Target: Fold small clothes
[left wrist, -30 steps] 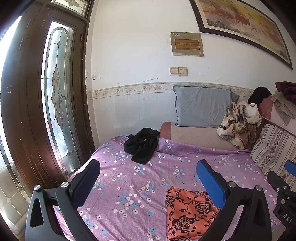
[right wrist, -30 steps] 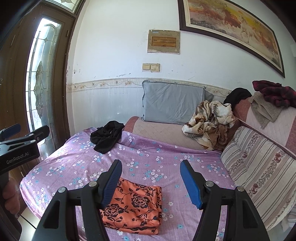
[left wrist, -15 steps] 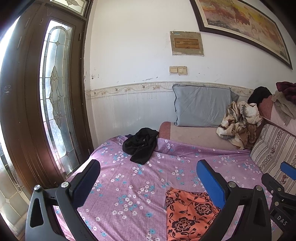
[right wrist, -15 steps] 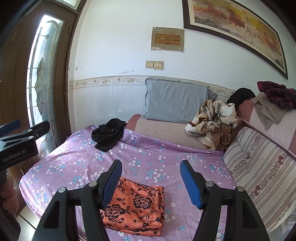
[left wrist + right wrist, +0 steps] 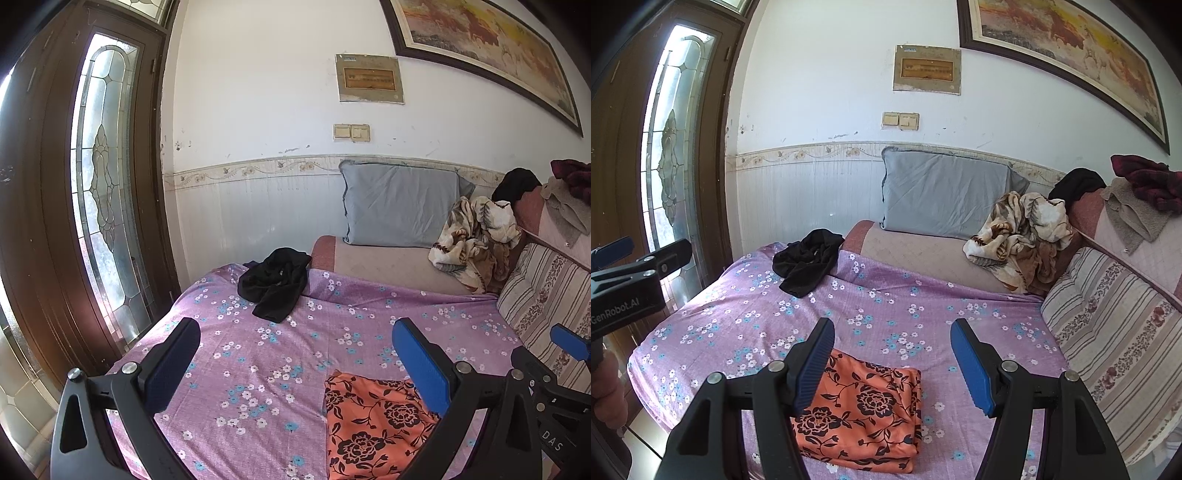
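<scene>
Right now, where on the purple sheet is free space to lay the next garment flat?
The middle of the purple sheet, between the black garment and the folded orange cloth, is bare. The back right corner, by the crumpled blanket, is crowded.

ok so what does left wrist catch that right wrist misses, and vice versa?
Only the left wrist view: the left gripper from behind, open and empty, and the right gripper's blue fingertip at the right edge.

Only the right wrist view: the right gripper from behind, open and empty, the left gripper's body at the left edge, and part of the person's hand.

Both: folded orange floral cloth on the purple sheet, crumpled black garment, grey pillow.
</scene>
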Available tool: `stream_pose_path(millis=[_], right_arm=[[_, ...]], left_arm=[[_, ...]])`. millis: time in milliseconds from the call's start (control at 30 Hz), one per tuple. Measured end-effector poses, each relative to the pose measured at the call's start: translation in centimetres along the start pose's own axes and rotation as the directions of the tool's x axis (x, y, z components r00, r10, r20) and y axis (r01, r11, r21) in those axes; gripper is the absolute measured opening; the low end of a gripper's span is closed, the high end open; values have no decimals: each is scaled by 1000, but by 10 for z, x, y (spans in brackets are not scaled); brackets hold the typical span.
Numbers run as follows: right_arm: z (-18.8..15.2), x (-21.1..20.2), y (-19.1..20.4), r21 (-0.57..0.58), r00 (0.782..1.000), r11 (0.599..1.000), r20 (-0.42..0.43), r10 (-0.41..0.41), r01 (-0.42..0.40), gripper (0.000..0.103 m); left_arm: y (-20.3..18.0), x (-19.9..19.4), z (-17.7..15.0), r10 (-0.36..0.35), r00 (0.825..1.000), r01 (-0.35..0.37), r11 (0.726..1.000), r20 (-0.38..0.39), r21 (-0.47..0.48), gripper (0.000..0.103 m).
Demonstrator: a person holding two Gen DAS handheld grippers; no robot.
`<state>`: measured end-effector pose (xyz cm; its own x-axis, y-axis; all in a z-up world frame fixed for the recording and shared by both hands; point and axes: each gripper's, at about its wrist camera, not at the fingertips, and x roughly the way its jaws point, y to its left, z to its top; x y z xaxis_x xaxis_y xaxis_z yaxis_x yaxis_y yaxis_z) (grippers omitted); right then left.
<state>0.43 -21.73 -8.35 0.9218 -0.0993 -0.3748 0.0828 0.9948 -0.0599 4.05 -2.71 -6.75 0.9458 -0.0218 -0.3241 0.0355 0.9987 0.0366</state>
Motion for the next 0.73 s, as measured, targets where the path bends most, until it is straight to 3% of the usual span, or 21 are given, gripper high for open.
stream_pose_path(millis=[567,733], right_arm=[[3,26,2,4,1000,1000,-18,14,-14,69],[-1,49,-2,9,999,1000,-39,25,-25,69]], left_arm=[[-3,26,-2,-3,999,3,1000,-37,2,103],[-4,54,-5,-43,996,41,999,-80,-25,103]])
